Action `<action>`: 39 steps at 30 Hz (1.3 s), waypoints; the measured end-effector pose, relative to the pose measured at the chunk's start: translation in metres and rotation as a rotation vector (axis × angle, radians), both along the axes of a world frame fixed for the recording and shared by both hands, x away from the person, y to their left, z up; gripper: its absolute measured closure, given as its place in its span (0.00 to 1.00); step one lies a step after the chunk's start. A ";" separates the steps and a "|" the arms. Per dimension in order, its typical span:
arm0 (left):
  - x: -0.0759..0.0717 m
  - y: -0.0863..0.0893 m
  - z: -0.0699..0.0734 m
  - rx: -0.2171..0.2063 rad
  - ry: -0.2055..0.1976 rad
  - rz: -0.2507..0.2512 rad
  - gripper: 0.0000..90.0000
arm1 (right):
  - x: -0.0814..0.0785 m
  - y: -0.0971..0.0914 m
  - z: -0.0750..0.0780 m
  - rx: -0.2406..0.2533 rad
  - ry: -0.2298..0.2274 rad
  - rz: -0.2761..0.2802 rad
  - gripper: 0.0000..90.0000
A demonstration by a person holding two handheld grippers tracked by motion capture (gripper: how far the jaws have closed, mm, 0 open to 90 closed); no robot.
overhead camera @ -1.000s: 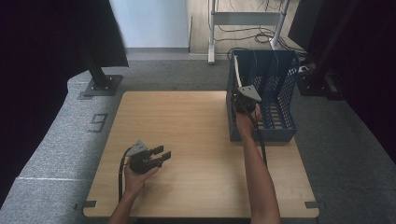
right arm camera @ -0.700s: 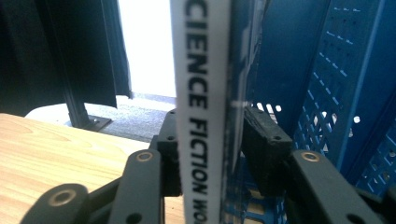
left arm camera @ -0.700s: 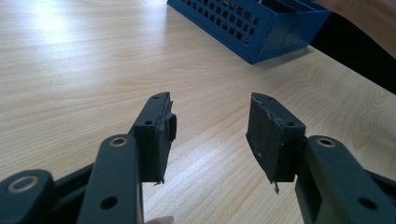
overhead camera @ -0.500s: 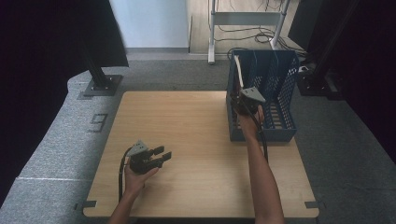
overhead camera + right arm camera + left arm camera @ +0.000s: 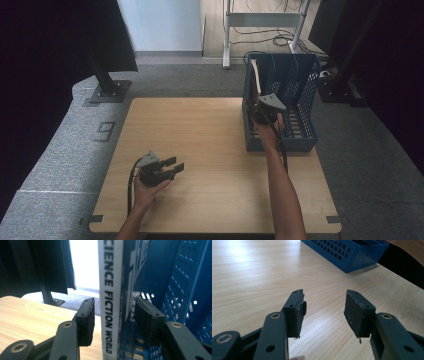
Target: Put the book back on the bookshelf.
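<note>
White-spined magazine (image 5: 110, 302) stands upright in the blue rack (image 5: 305, 100), between the right gripper's (image 5: 113, 315) just-spreading jaws, pads clear of it.

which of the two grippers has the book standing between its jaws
The right gripper, at the blue rack: the magazine with the white spine stands between its jaws, which have just been opening. The left gripper has bare table between its jaws.

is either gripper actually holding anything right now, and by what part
Nothing is held. The right gripper has just been opening; the book's spine stands between its jaws, ungripped. The left gripper is open.
</note>
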State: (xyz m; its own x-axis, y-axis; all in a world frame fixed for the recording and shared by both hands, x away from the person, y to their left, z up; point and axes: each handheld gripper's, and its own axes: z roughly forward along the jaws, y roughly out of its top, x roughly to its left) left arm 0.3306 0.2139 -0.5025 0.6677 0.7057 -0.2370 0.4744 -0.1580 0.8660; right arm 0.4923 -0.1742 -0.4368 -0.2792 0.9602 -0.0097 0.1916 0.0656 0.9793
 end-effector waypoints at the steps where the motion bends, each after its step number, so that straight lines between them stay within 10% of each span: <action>1: 0.000 0.000 0.000 0.000 0.000 -0.001 0.55 | 0.000 -0.001 0.000 0.000 0.004 0.003 0.56; 30: 0.000 -0.002 -0.001 0.004 0.003 -0.005 0.55 | -0.004 -0.008 0.002 -0.007 0.009 -0.023 0.50; 39: 0.001 -0.002 -0.001 0.003 0.004 -0.005 0.55 | -0.007 -0.015 0.005 -0.060 -0.011 -0.146 0.85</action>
State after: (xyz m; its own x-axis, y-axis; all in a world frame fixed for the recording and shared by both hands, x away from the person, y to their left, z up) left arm 0.3311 0.2119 -0.5038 0.6705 0.7028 -0.2377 0.4770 -0.1630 0.8636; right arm 0.4854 -0.1892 -0.4314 -0.1359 0.9882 -0.0701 0.1927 0.0958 0.9766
